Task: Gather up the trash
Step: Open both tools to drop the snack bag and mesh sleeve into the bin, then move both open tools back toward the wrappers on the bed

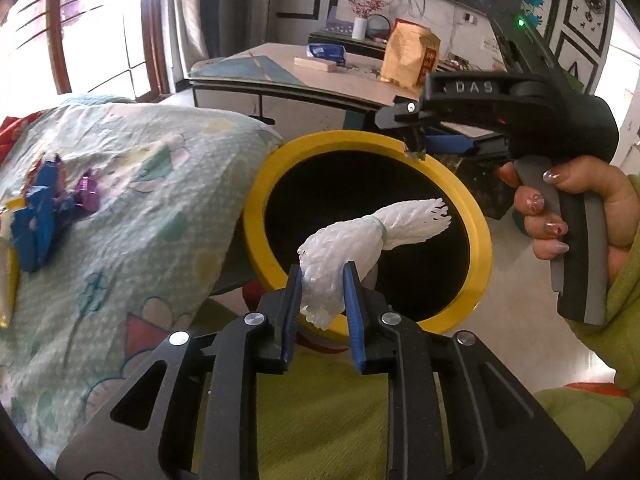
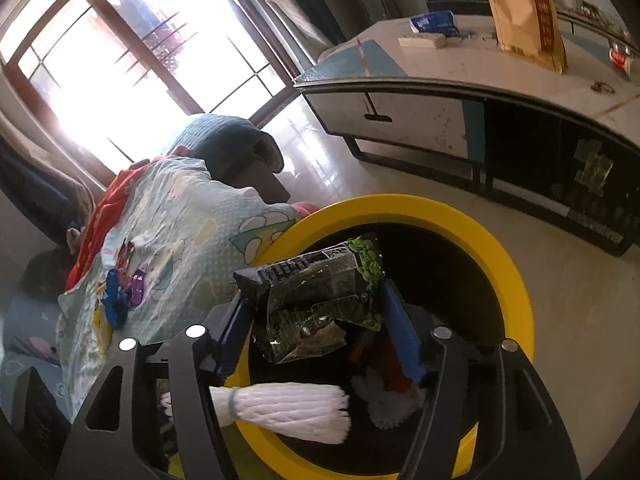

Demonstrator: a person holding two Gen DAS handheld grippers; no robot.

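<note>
My left gripper (image 1: 323,280) is shut on a white foam fruit net (image 1: 360,236) and holds it over the near rim of the yellow-rimmed black bin (image 1: 478,236). The net also shows in the right wrist view (image 2: 288,408), reaching over the bin's rim (image 2: 516,280). My right gripper (image 2: 316,304) is over the bin's mouth with a dark green snack wrapper (image 2: 320,296) between its blue fingers; the fingers stand wide, and the wrapper's left side touches the left finger. More trash lies deep in the bin (image 2: 384,396). Blue and purple wrappers (image 1: 44,208) lie on the bed (image 1: 132,200).
A patterned quilt covers the bed beside the bin (image 2: 168,216). A low TV cabinet (image 2: 460,108) stands behind the bin with a yellow paper bag (image 2: 524,16) and boxes on top. Tiled floor (image 2: 580,320) lies to the right. A bright window (image 2: 120,60) is at the left.
</note>
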